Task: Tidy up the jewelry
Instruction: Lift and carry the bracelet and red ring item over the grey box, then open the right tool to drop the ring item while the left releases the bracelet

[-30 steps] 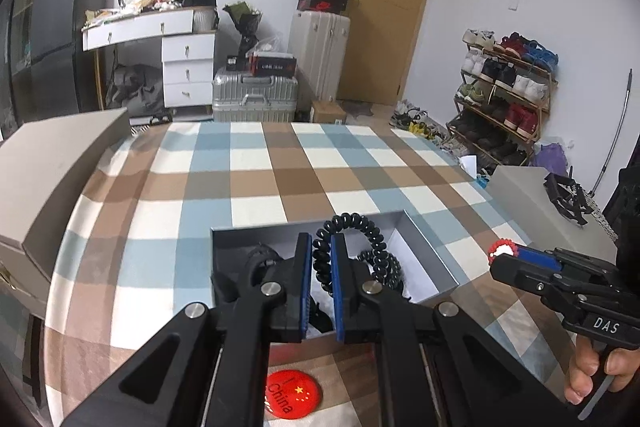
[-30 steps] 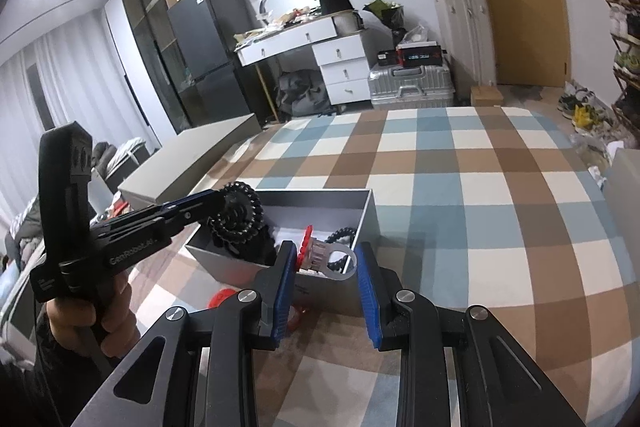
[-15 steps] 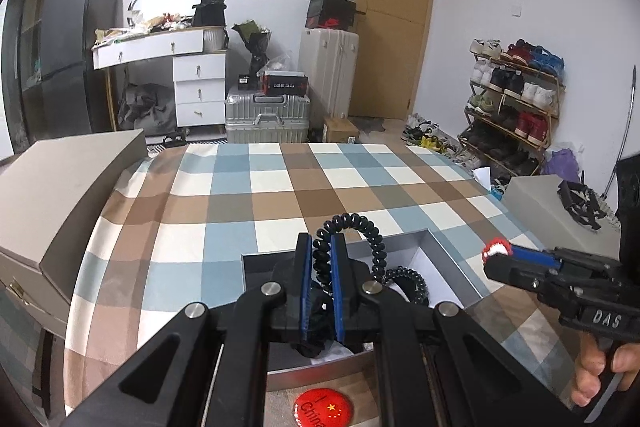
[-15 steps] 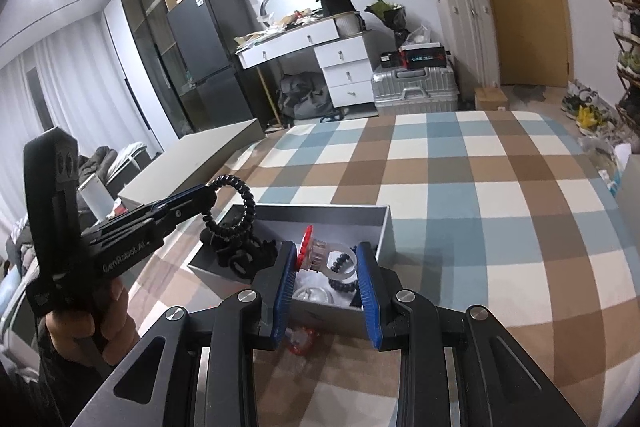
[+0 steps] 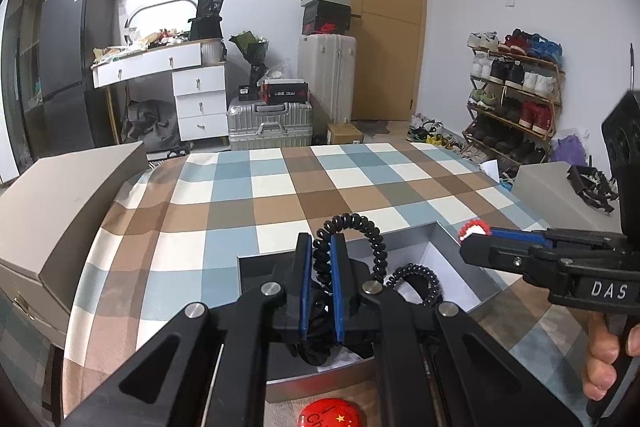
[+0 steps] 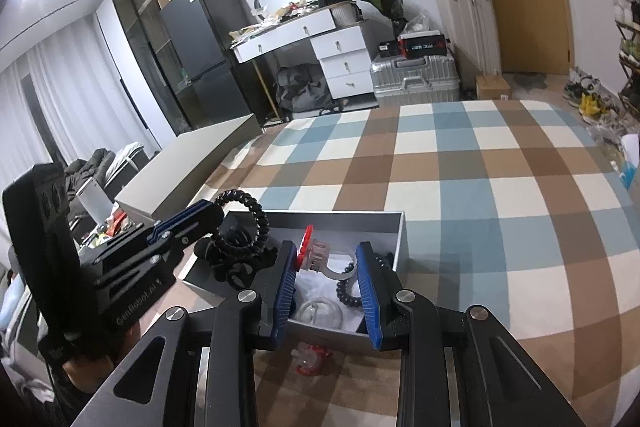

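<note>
My left gripper [image 5: 319,283] tilts down over the grey box [image 5: 464,259], clamped on a black spiral hair tie [image 5: 352,227] looping above it. My right gripper [image 6: 327,269] angles down at the box's near edge, pinching a clear ring with red trim [image 6: 320,255]. A red badge [image 5: 330,413] lies near on the checked cloth [image 5: 280,187].

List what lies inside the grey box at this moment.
Inside the grey box: black spiral hair ties, a black beaded bracelet, a clear round piece. Both tongs hide the near part and left corner.
</note>
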### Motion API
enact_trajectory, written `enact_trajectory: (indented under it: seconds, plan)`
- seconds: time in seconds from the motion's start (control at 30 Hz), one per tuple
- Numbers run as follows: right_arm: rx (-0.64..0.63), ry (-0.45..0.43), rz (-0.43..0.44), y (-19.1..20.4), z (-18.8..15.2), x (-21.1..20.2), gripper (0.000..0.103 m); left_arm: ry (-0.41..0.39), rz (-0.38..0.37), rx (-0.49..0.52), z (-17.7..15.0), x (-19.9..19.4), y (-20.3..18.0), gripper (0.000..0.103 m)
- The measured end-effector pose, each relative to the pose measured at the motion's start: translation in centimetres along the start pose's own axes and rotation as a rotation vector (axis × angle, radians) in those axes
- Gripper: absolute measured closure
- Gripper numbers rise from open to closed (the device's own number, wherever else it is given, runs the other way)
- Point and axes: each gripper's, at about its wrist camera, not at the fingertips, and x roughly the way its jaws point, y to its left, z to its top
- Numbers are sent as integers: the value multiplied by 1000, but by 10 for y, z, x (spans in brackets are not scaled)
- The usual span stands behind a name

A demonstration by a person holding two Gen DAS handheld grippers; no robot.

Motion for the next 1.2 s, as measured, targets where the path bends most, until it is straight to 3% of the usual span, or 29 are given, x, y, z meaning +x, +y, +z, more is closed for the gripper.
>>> enact_trajectory:
  seconds: [0.3,1.2]
  plan:
    - [-8,22,-9,3,-2,11,74,-11,-3,40,-5,1,-9,98]
    - [-8,30,-23,1,-6,18,73,-24,-7,26,-10,5,-12,98]
